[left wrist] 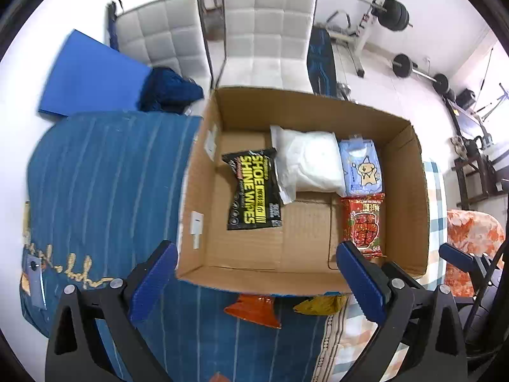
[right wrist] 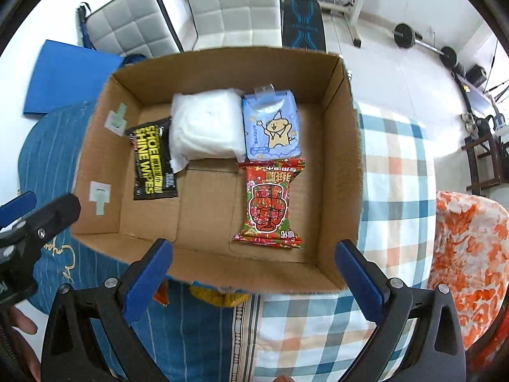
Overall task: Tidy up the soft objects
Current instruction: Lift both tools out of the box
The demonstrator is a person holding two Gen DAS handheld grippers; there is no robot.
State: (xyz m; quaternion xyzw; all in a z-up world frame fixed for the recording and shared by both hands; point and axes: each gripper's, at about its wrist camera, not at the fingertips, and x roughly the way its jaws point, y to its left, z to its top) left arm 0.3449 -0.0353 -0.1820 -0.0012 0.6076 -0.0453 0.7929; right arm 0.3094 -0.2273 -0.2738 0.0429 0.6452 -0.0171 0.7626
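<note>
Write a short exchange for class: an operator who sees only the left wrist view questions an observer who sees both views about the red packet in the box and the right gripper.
Operator: From my left gripper, the red packet looks pressed against the right wall of the cardboard box. Is it?
Observer: No. The right wrist view shows a strip of bare box floor between the packet and that wall.
Operator: I see only one finger of the right gripper at my edge. Is it open?
Observer: Yes. In its own view the fingers stand wide apart, with nothing between them.
</note>
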